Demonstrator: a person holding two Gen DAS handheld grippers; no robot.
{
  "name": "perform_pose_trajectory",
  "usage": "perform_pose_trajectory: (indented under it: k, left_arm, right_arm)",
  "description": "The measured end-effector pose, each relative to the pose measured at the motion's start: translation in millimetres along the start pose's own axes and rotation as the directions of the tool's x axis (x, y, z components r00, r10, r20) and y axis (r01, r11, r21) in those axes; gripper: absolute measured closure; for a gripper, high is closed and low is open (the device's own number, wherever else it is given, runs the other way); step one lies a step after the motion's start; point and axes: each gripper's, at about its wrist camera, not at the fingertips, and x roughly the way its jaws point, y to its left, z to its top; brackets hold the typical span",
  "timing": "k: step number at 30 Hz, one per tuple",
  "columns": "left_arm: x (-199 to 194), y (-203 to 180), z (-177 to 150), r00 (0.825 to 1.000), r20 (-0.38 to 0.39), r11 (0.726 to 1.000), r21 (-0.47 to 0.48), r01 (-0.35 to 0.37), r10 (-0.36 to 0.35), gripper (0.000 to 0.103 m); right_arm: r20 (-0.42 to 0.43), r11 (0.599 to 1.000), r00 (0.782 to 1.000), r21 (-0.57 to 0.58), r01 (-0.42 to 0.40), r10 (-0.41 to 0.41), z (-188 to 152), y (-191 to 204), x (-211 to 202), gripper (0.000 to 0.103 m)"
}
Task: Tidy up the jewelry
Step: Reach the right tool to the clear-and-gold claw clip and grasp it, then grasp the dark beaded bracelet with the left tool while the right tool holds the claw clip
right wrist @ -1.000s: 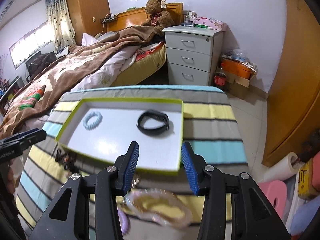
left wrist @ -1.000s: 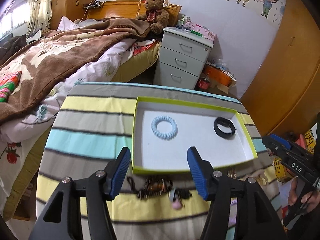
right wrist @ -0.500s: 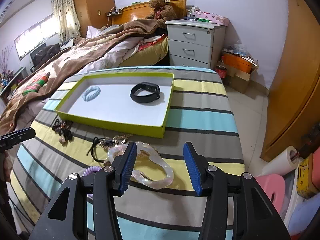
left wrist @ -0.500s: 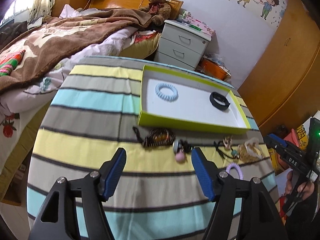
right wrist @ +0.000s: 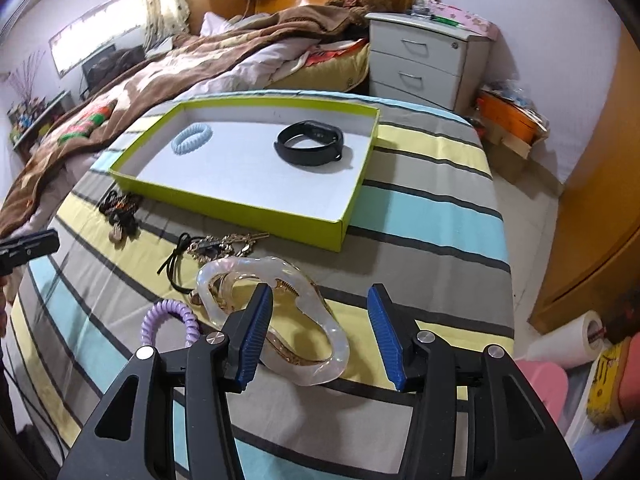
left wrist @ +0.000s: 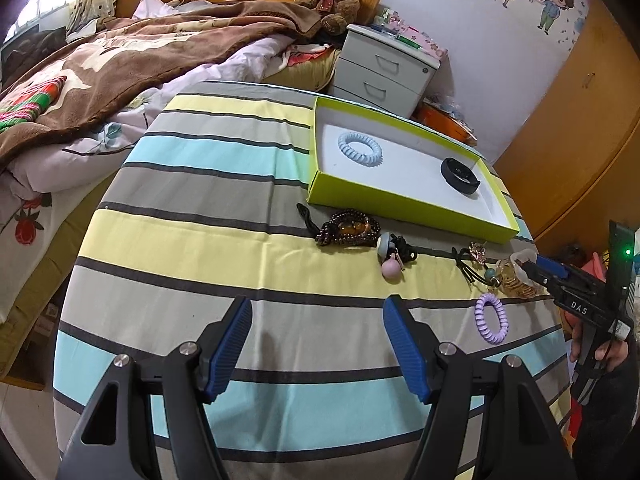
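left gripper [left wrist: 316, 344]: jaws wide apart, holding nothing; hovering over the striped tablecloth [left wrist: 192, 216], on the near side of the lime-green shallow cardboard box [left wrist: 400, 204]
right gripper [right wrist: 320, 332]: jaws spread, left finger [right wrist: 256, 328] poking inside the clear glossy plastic hair claw [right wrist: 324, 328], not clamped
box: pale blue spiral hair tie [left wrist: 359, 149]; black wristband [right wrist: 310, 148]
outside box, near side: brown bead bracelet [left wrist: 348, 232]; purple spiral hair tie [left wrist: 490, 318]
room: bed with brown blanket [left wrist: 120, 52] beyond the box

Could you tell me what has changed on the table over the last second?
Both grippers pulled back from the green box toward the table's near edge. The right gripper, open, now straddles one side of the clear hair claw, one finger inside its loop. The left gripper hangs open over bare cloth. The blue hair tie, the black band and the loose pieces stayed put.
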Motion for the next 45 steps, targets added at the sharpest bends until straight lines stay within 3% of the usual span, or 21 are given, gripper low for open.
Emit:
perform_pose_trajectory:
  k: [7, 13, 15, 19, 23, 32, 41, 45]
  left_arm:
    - [6.3, -3.5, 0.9, 1.000, -0.021, 1.000, -0.001, 0.004, -0.004, 0.033]
    - [8.2, -7.0, -0.1, 0.999, -0.029, 1.000, 0.008, 0.013, -0.013, 0.033]
    - [8.3, -7.3, -0.8, 0.999, -0.032, 1.000, 0.008, 0.011, -0.011, 0.033]
    - [7.8, -5.3, -0.9, 0.999, -0.032, 1.000, 0.001, 0.008, -0.008, 0.033]
    - [8.8, -3.2, -1.6, 0.999, -0.035, 1.000, -0.005, 0.006, -0.007, 0.033]
    - [11.1, 1.2, 1.2, 1.000, -0.020, 1.000, -0.014, 0.004, -0.004, 0.033]
    - [31.8, -12.2, 25.7, 0.994, 0.017, 0.990, 0.084, -0.111, 0.110, 0.033]
    - [41.3, -8.6, 35.1, 0.998, 0.000, 0.998, 0.029, -0.064, 0.064, 0.034]
  right_arm:
    - [-0.110, 0.997, 0.992, -0.043, -0.068, 0.063, -3.9, 8.9, 3.0, 0.053]
    - [-0.124, 0.999, 0.992, -0.033, -0.041, 0.036, -5.7, 11.8, 9.2, 0.053]
    - [-0.112, 0.999, 0.993, -0.026, -0.041, 0.038, -8.0, 13.1, 7.7, 0.060]
    - [-0.089, 0.999, 0.995, -0.012, -0.037, 0.036, -12.9, 14.1, 2.7, 0.063]
    - [-0.049, 0.999, 0.998, 0.025, -0.040, 0.042, -19.1, 13.1, -5.6, 0.072]
    - [0.050, 0.987, 0.997, 0.147, -0.062, 0.055, -30.7, 9.1, -25.8, 0.072]
    - [0.130, 0.975, 0.989, 0.203, -0.091, 0.065, -33.5, 17.0, -43.6, 0.072]
    - [0.137, 0.971, 0.988, 0.215, -0.106, 0.077, -33.1, 19.8, -41.0, 0.072]
